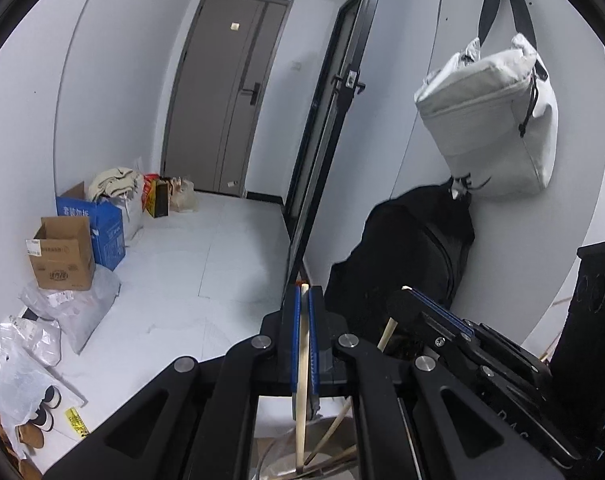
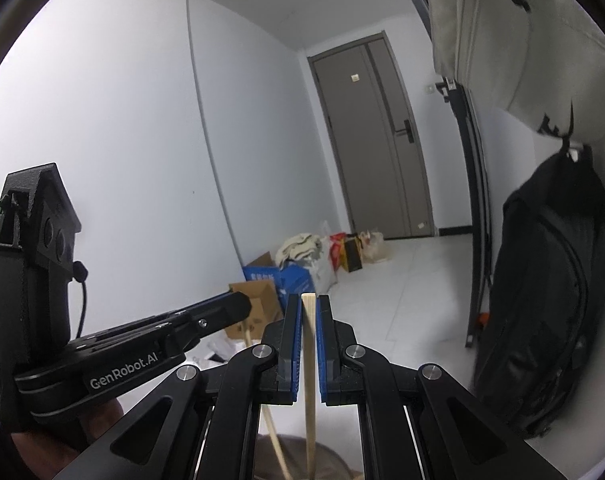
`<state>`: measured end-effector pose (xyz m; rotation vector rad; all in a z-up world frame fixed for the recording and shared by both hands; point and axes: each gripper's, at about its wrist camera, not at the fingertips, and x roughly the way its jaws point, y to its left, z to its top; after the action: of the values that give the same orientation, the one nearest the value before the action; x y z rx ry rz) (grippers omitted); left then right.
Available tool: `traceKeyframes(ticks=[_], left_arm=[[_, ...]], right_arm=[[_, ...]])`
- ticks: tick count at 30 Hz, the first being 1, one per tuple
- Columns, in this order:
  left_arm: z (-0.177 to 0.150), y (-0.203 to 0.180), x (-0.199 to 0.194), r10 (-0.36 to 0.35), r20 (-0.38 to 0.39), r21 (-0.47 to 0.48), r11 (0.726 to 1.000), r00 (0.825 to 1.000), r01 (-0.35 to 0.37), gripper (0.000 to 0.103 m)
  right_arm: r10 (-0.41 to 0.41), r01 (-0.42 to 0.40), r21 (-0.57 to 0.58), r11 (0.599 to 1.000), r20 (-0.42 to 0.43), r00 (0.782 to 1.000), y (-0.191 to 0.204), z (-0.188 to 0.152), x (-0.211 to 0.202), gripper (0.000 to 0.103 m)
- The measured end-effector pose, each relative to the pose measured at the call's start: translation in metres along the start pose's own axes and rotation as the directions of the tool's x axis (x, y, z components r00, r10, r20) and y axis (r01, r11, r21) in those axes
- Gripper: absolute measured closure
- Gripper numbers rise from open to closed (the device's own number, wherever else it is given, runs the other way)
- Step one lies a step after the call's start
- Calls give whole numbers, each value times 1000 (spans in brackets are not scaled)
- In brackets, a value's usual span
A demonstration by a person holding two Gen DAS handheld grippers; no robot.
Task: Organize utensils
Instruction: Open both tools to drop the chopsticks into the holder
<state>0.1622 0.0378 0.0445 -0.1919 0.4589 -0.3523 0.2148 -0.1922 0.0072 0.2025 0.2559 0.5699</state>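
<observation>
Chopsticks, slim pale wood, clamped in both claws.

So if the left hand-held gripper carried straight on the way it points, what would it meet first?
Probably the black-framed glass door straight ahead of the left hand-held gripper, which is shut on a chopstick. Nothing nearer shows in that line, though the fisheye leaves depth unclear.

Free room: bare white floor ahead, running to the closed grey door.
Left wall: cardboard boxes, plastic bags.
Right: black door frame, black backpack, grey bag hanging above it.
The 2 tools sit close beside each other.
</observation>
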Motion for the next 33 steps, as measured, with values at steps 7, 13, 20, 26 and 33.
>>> traceKeyframes(ticks=[7,13,20,26,33], left_arm=[[-11,2,3,-52,-44,5,999,998,53,103],[-22,5,7,-102,-108,0,995,989,102,103],[-34,5,12,-133,-203,-3,991,970,135,103],[-41,7,11,-90,-255,-12,996,963,89,97],[-45,0,-13,-40,-221,3,999,975,41,62]], right_arm=[[8,-6,34,999,-46,999,-8,-13,-1,97],[51,-45,69,997,-86,995,-15,-16,-2,94],[99,-88,91,992,-129,987,-15,-25,-11,94],[77,-59,126,990,-137,988,-18,-32,-30,94],[28,-6,154,988,-141,990,-27,-42,-62,74]])
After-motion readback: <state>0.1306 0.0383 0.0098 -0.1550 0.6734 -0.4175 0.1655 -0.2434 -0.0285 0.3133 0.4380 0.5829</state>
